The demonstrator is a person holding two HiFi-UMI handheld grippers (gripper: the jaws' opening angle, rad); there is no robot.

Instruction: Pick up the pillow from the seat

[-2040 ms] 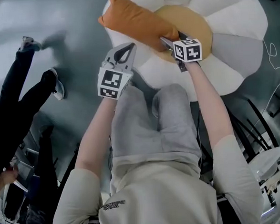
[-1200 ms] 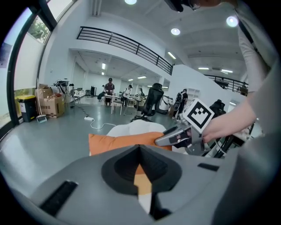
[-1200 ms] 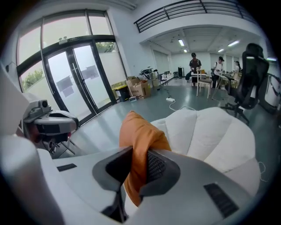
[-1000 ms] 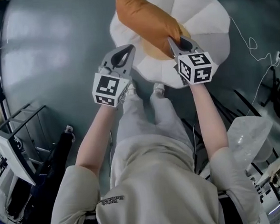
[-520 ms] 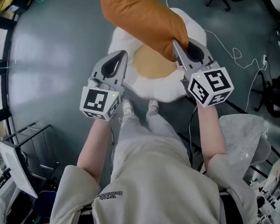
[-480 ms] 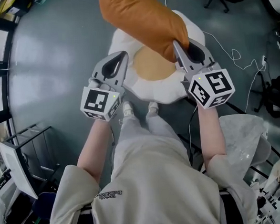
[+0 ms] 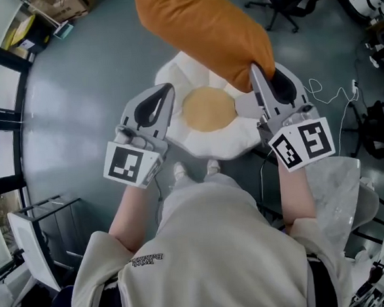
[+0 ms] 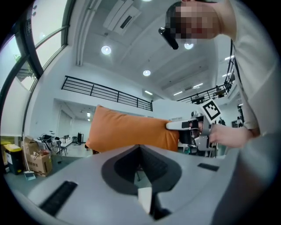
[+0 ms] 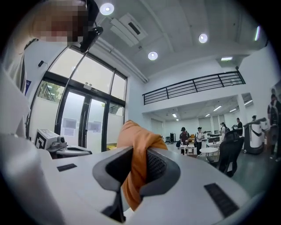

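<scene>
We have the orange pillow hanging clear above the seat. It is soft and light (it sags). Our right gripper pinches one bunched corner with its jaws nearly together, and a fuller bite would probably hold more safely. Our left gripper is closed and empty.

One pillow, one seat, two grippers

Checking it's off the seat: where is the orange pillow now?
In the head view the pillow hangs top centre, pinched at a corner by the right gripper, above the seat.
</scene>
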